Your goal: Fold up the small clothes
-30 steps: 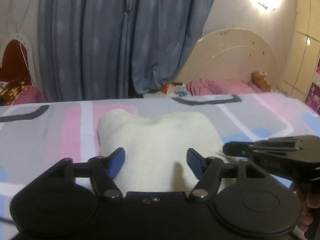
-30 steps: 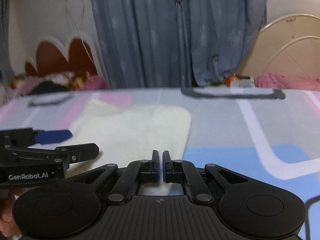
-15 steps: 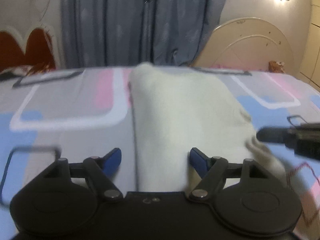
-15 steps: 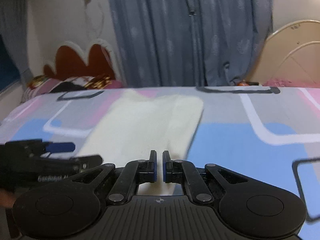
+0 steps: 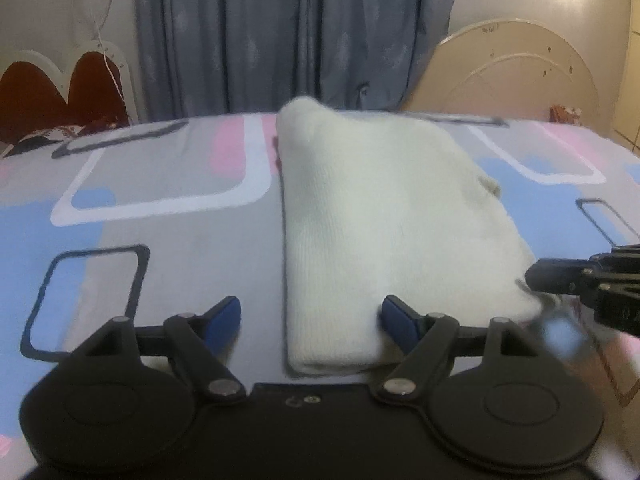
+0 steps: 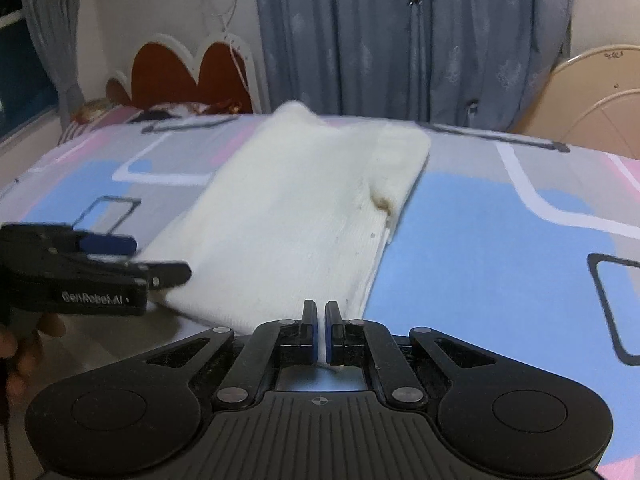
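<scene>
Patterned bedsheet (image 5: 168, 168) | white garment (image 5: 384, 216) lies ahead of left gripper (image 5: 311, 317)

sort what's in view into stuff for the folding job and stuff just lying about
For the job:
- cream knit garment, lying folded on the bed sheet
- left gripper, fingers apart
- right gripper, fingers pinched on the garment's near edge

Just around:
- blue curtain
- red scalloped headboard
- cream arched headboard
</scene>
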Action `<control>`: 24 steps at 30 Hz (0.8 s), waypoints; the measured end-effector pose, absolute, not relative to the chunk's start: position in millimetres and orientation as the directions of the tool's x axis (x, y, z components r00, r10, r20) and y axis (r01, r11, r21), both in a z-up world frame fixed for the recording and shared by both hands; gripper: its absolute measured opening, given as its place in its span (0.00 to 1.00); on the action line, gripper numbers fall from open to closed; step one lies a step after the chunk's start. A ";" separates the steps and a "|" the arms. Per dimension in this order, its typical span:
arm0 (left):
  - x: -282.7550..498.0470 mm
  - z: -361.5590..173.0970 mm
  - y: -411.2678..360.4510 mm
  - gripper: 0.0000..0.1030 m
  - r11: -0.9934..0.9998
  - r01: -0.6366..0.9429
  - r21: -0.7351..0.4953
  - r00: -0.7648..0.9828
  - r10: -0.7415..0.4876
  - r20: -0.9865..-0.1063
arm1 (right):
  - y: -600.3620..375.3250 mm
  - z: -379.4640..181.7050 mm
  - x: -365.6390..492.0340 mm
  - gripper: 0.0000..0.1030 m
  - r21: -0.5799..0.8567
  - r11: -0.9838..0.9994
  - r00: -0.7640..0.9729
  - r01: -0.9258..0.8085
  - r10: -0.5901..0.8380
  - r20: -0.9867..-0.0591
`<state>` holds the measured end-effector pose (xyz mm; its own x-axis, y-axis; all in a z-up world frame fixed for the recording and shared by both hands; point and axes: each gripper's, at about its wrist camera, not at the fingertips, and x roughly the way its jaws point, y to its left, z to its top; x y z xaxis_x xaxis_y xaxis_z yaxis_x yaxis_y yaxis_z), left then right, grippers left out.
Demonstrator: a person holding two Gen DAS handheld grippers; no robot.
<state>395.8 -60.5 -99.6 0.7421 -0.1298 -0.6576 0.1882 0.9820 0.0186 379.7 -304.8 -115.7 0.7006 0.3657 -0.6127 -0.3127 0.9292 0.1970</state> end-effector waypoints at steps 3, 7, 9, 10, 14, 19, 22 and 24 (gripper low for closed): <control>395.9 -105.6 -62.2 0.75 0.981 0.192 0.027 0.732 -0.125 -0.669 | -309.8 -121.4 384.4 0.03 0.231 0.927 0.686 -0.295 0.374 -0.624; 397.1 -100.9 -60.9 0.74 0.983 0.184 0.015 0.734 -0.127 -0.667 | -321.5 -126.7 391.2 0.03 0.314 0.910 0.665 -0.269 0.412 -0.623; 398.9 -96.6 -57.2 0.74 0.982 0.188 -0.009 0.741 -0.148 -0.655 | -329.6 -124.1 392.9 0.03 0.361 0.901 0.683 -0.240 0.421 -0.597; 400.7 -93.9 -56.4 0.74 0.982 0.190 -0.018 0.751 -0.157 -0.642 | -334.5 -122.8 395.0 0.03 0.382 0.898 0.695 -0.219 0.418 -0.585; 423.1 -85.2 -51.1 0.78 0.979 0.197 -0.047 0.787 -0.187 -0.588 | -356.0 -121.9 418.5 0.28 0.460 0.881 0.722 -0.107 0.387 -0.574; 465.6 -85.3 -39.8 0.84 0.965 0.182 -0.188 0.754 -0.260 -0.603 | -365.0 -113.2 450.0 0.52 0.505 0.855 0.750 -0.120 0.411 -0.518; 489.8 -100.6 -31.4 0.64 0.933 0.169 -0.319 0.666 -0.347 -0.661 | -357.4 -116.1 472.2 0.51 0.517 0.846 0.735 -0.132 0.433 -0.522; 497.9 -114.3 -21.5 0.61 0.912 0.115 -0.394 0.633 -0.373 -0.678 | -357.2 -129.1 483.9 0.51 0.527 0.844 0.699 -0.102 0.438 -0.565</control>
<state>497.9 -21.5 -114.3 0.6333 -0.3728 -0.6782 0.1151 0.9120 -0.3938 483.9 -357.2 -129.1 0.6991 0.4376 -0.5655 -0.1017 0.8436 0.5272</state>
